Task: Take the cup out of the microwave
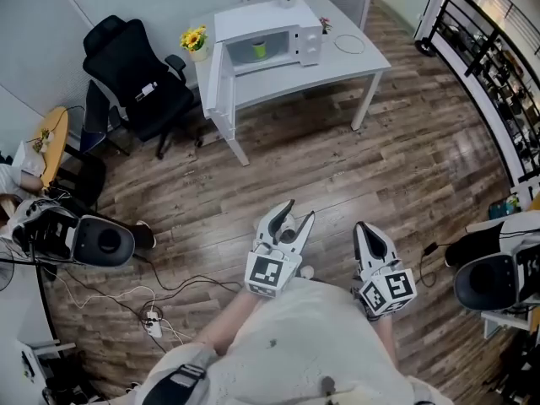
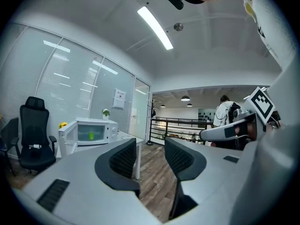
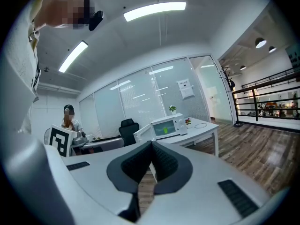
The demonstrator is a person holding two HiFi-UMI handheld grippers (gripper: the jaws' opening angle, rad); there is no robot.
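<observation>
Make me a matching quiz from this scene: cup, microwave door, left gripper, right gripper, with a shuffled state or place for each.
Things:
1. cup
2. microwave door
3. left gripper
4. right gripper

States or places:
A. jaws together
B. swung open
C. green, inside the microwave
D. jaws apart, nothing between them

Pairs: 1-C, 2-B, 3-D, 4-A
</observation>
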